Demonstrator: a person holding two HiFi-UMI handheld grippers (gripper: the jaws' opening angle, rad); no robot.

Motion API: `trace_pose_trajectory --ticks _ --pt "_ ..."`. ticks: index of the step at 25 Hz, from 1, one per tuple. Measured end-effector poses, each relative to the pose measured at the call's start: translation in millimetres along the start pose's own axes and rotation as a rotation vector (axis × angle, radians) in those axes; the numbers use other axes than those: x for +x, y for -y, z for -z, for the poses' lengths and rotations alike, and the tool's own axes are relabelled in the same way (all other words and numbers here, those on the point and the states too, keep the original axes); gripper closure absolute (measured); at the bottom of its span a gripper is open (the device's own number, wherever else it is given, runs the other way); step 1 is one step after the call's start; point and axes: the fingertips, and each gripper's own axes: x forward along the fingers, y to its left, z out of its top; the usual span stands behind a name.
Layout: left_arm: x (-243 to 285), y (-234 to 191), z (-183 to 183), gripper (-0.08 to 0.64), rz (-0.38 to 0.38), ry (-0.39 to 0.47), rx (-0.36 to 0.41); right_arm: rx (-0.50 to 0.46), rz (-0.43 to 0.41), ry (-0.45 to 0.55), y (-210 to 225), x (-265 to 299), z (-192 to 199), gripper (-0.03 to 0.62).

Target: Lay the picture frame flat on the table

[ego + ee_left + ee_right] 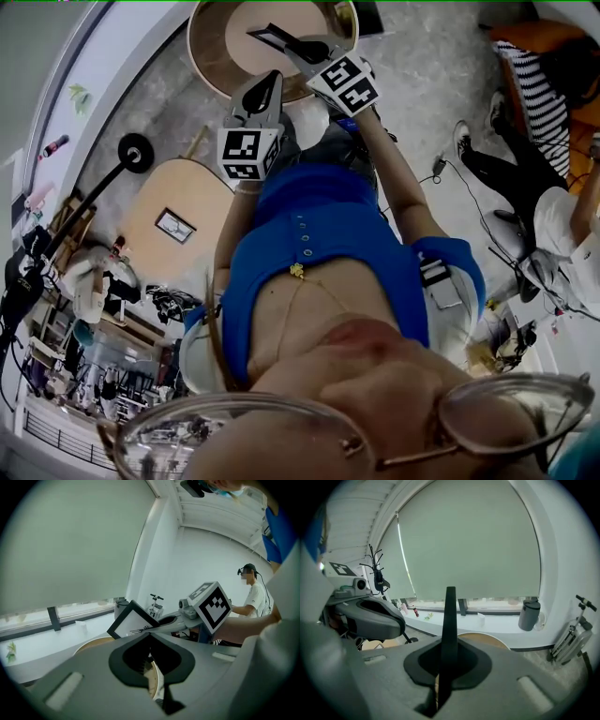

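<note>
The picture frame (274, 37), thin and black-edged with a white face, hangs in the air over the round wooden table (208, 56). My right gripper (298, 47) is shut on it. In the right gripper view the frame (450, 613) rises edge-on from between the jaws of the right gripper (449, 641), with the table (485, 641) below and beyond. The left gripper view shows the frame (132, 621) tilted, its corner in the right gripper (171, 620). My left gripper (269, 84) hovers just left of it, jaws together and holding nothing, as the left gripper (150, 637) also shows in its own view.
A second round table (150, 202) at the left carries a small framed picture (174, 225). A black lamp stand (136, 150) rises beside it. People sit at the right (534, 112). A grey bin (528, 615) stands on the windowsill, a scooter (572, 637) beside it.
</note>
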Motion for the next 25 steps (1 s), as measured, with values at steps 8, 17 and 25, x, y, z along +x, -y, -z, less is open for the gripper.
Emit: trace_pose_trajectory --ticks 8,17,25 --pt "7 4 6 0.56 0.009 -0.002 -0.005 0.005 0.013 -0.019 7 8 18 0.58" --pt "-5 -12 23 0.56 -0.008 -0.021 -0.031 0.039 -0.013 -0.096 6 53 57 0.58" --pt "-14 -9 32 0.56 0.012 -0.031 -0.042 0.053 -0.025 -0.155 2 75 82 0.58"
